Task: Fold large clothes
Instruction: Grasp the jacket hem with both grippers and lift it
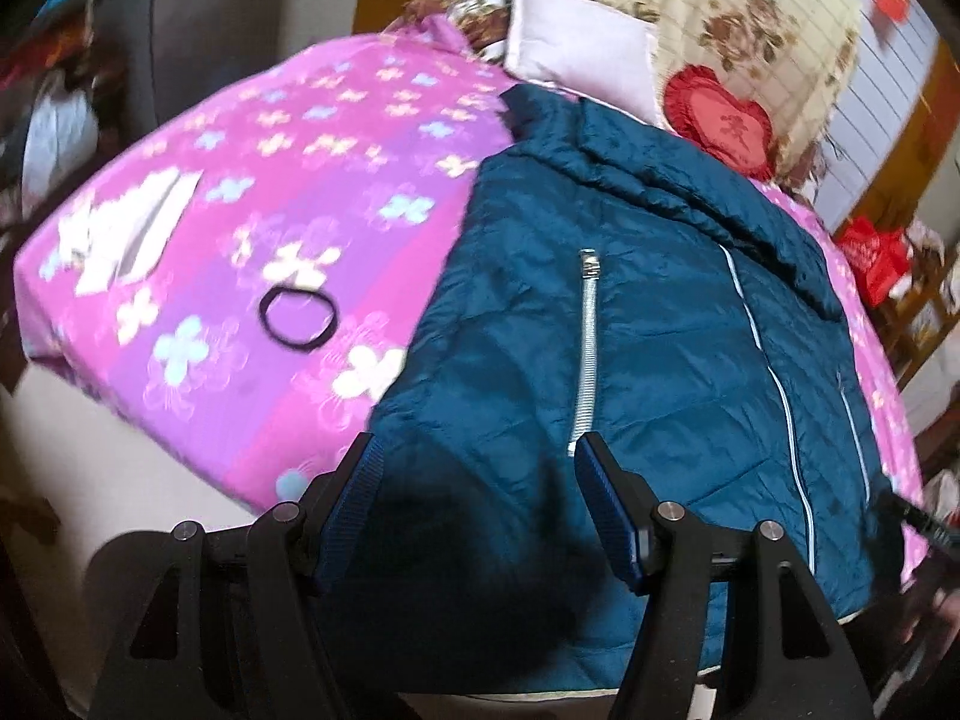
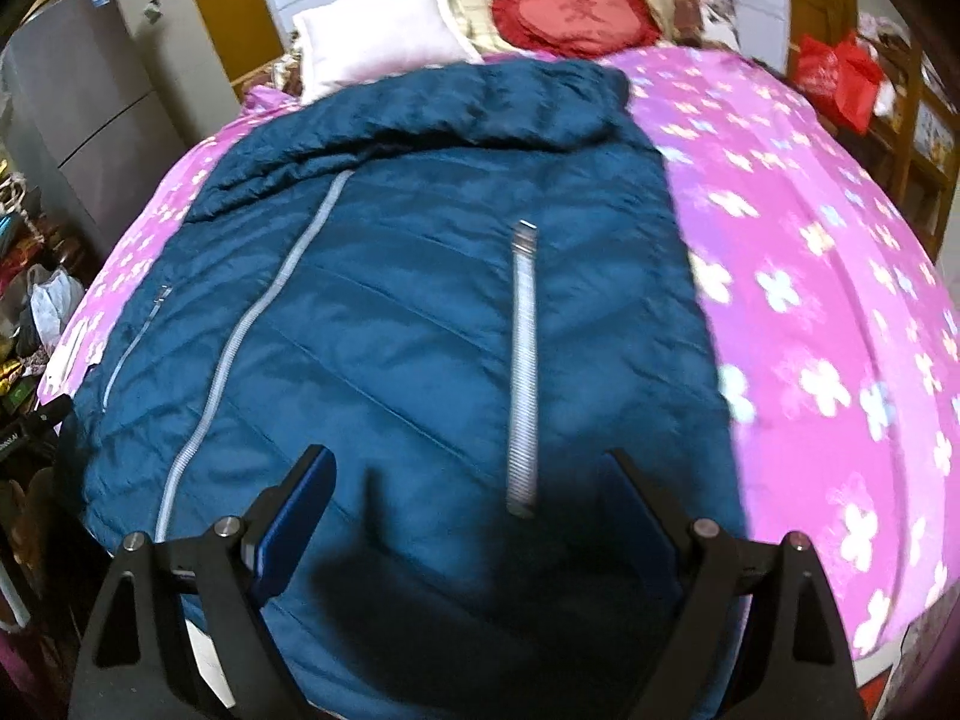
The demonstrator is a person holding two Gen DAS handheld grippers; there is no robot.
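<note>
A dark teal quilted jacket lies flat on a pink flowered bedsheet, collar toward the pillows, front zip and silver pocket zips showing. My left gripper hovers open above the jacket's near hem on its left side, nothing between its blue pads. Over the hem's right half, my right gripper stands wide open and empty, a silver pocket zip just ahead of it. Both cast shadows on the cloth.
A black hair tie and a white folded item lie on the sheet left of the jacket. A pale pillow and red heart cushion sit at the bedhead. A grey cabinet stands left, red bags right.
</note>
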